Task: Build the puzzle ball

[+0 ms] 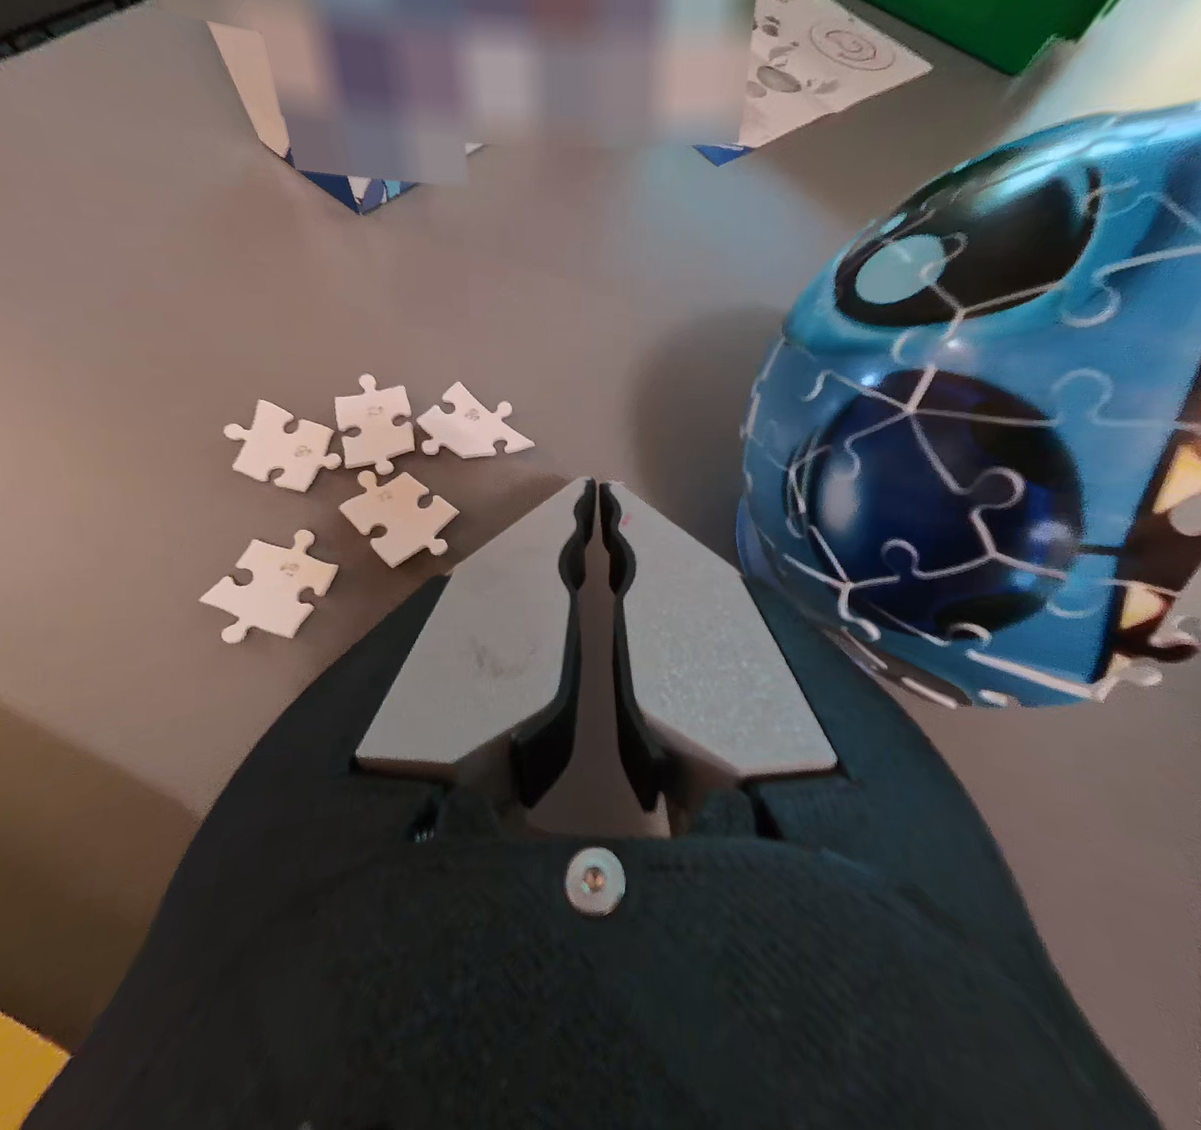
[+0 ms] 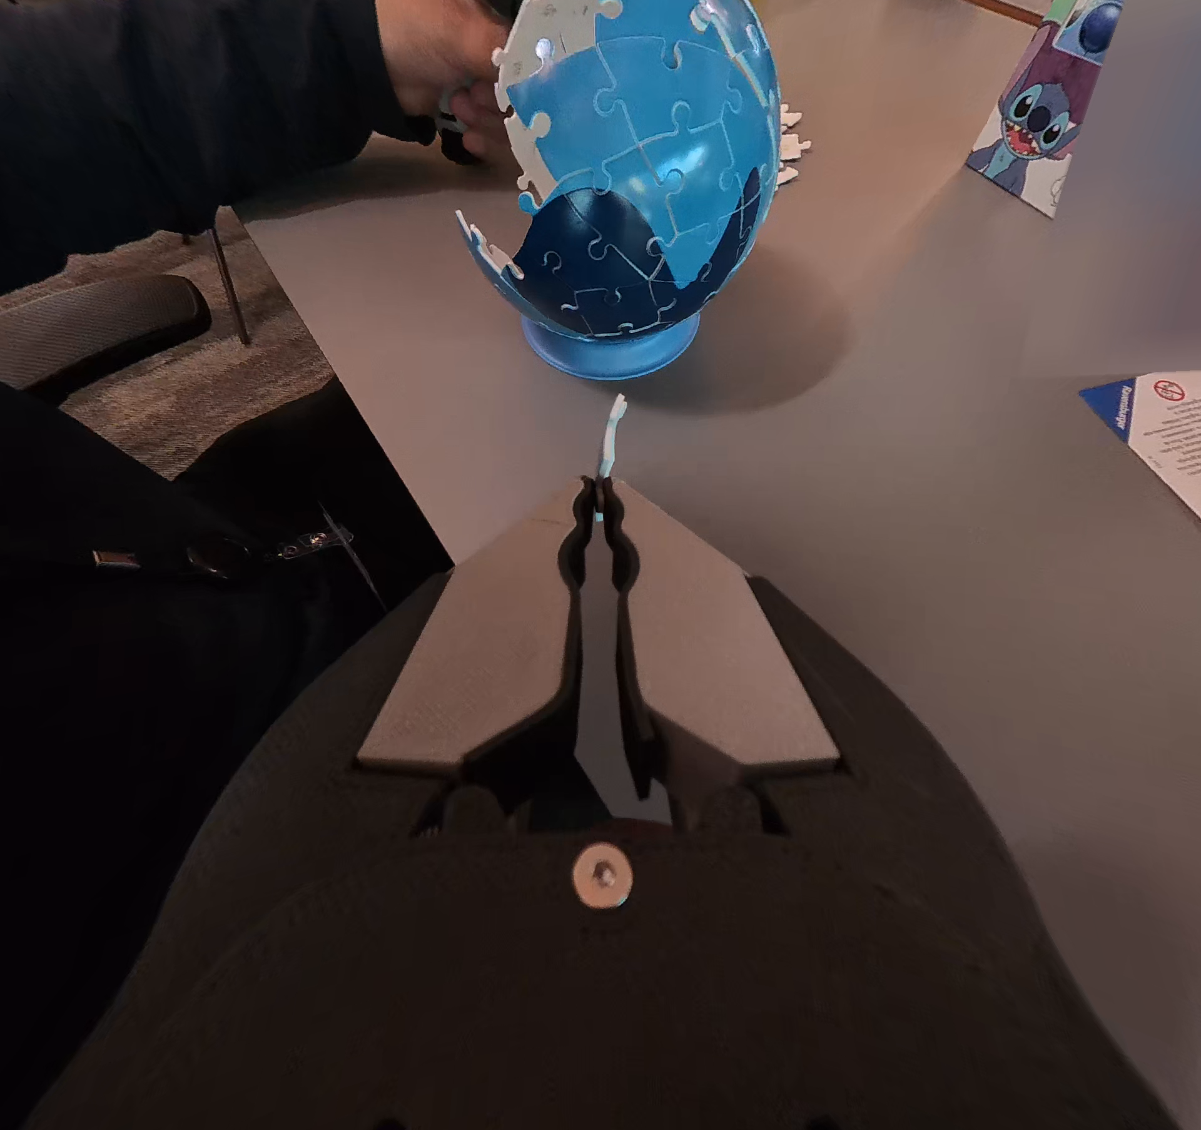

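Right wrist view, puzzle ball (image 2: 650,143) beyond hand-held gripper (image 2: 598,481)

The left wrist view looks steeply down along its fingers at the table (image 1: 195,254), close to the loose pieces (image 1: 364,488), the ball (image 1: 975,449) near on its right. The right wrist view looks forward and down from farther back, the ball (image 2: 650,156) centred. Both share ball and table.

Left gripper (image 1: 596,489) has its jaws pinched together with nothing between them, hanging over the grey table (image 1: 162,267). Five white puzzle pieces (image 1: 374,488) lie face down in a loose cluster just left of the tips. The part-built blue puzzle ball (image 1: 988,449) sits close on the right.
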`<state>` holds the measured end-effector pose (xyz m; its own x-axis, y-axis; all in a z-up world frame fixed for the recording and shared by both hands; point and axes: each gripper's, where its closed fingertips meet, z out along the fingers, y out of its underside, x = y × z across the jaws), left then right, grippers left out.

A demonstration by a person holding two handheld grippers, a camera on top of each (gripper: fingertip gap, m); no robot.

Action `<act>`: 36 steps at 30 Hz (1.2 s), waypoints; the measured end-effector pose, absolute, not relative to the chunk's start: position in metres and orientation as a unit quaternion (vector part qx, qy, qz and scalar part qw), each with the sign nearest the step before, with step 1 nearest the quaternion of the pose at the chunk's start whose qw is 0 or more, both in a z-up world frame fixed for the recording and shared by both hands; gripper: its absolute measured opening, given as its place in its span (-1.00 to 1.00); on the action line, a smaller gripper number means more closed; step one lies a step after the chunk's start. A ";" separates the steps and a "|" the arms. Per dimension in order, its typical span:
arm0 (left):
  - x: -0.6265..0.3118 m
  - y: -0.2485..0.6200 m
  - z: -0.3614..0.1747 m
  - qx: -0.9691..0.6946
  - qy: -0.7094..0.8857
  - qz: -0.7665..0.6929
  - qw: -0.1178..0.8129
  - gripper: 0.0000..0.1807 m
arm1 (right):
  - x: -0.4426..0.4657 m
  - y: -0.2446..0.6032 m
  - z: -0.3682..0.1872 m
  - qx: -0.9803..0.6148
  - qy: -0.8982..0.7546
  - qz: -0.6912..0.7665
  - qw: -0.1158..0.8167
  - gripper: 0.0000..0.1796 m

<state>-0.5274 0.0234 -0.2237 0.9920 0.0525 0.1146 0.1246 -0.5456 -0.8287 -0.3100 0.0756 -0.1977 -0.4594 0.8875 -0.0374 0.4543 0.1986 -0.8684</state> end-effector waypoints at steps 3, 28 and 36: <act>-0.520 0.022 -0.233 -0.891 -0.029 -0.044 0.451 -1.00 | -0.311 0.078 -0.198 -0.457 -0.734 0.437 0.250 -1.00; -0.466 0.001 -0.250 -0.914 0.025 -0.079 0.398 -1.00 | -0.313 0.094 -0.199 -0.458 -0.734 0.430 0.256 -1.00; -0.452 -0.001 -0.250 -0.912 0.003 -0.093 0.398 -1.00 | -0.311 0.097 -0.199 -0.456 -0.739 0.424 0.258 -1.00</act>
<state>-0.4524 -0.0009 -0.2504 0.9828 -0.0788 0.1673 0.0691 -0.6825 -0.7277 -0.3112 0.0970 -0.1992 -0.4510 0.8925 -0.0049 0.4542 0.2247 -0.8621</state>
